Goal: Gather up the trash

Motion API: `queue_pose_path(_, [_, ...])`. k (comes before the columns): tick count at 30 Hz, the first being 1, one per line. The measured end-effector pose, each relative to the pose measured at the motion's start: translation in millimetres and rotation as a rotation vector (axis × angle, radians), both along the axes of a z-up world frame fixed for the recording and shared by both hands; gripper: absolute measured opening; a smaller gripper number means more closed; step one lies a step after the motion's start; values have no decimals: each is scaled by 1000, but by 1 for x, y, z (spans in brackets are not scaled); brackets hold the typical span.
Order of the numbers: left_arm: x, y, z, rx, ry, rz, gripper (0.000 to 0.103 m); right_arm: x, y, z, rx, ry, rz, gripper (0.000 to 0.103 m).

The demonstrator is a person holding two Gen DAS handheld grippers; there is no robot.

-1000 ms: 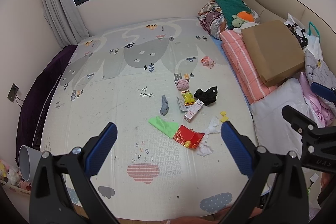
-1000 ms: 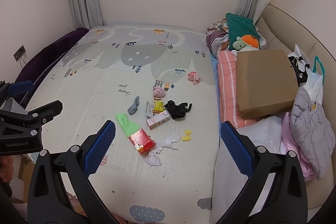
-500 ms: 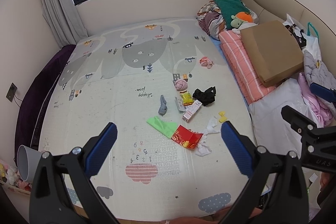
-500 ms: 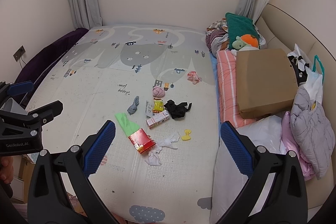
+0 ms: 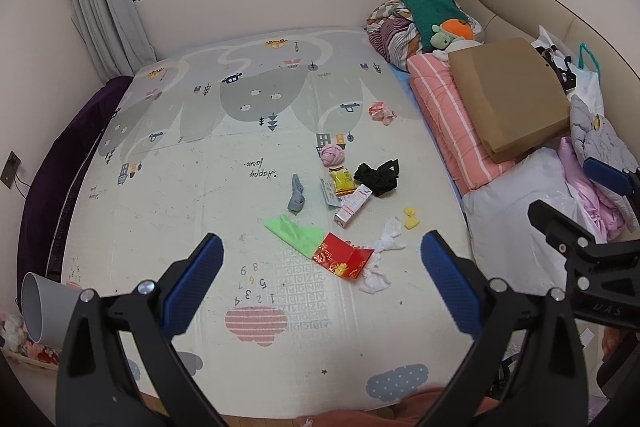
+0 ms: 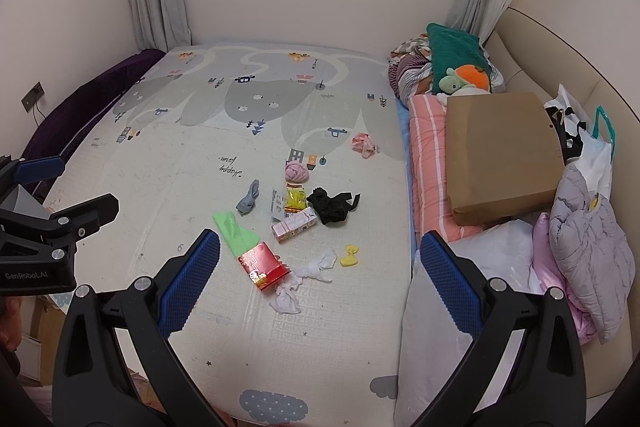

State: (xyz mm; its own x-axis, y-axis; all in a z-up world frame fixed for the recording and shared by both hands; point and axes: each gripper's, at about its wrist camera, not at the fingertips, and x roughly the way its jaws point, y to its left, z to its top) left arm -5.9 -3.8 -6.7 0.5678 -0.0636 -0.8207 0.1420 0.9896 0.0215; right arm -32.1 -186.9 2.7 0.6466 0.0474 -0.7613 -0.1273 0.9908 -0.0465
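Scattered litter lies mid-mat: a red packet [image 5: 343, 256] [image 6: 263, 265], a green wrapper [image 5: 296, 231] [image 6: 234, 235], crumpled white tissue [image 5: 387, 239] [image 6: 312, 271], a pink carton [image 5: 353, 207] [image 6: 294, 225], a yellow snack bag [image 5: 343, 182] [image 6: 295, 197] and a small yellow bow [image 5: 411, 218] [image 6: 349, 255]. A grey sock [image 5: 297, 199], a pink ball [image 5: 333, 155] and black cloth [image 5: 378, 177] lie among them. My left gripper [image 5: 318, 281] and right gripper [image 6: 318, 281] both hover open and empty, well short of the litter.
A grey bin [image 5: 42, 307] stands off the mat's left near corner. Along the right lie a striped quilt [image 5: 452, 123], a cardboard box [image 5: 508, 95], pillows, bags and a plush toy [image 6: 464, 79]. The play mat [image 5: 180, 187] stretches back to the window wall.
Both views have shifted only slightly; the litter sits a little further up the left wrist view. Both grippers stay open.
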Motion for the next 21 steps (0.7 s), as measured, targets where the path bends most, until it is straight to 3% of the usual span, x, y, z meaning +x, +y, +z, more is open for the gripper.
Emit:
queue_pose_path(11, [9, 0, -26, 3, 26, 8, 99, 16, -8, -32, 8, 67, -1, 97])
queue_pose_path(21, [37, -9, -92, -12, 117, -44, 99, 48, -8, -108, 10, 178, 37, 97])
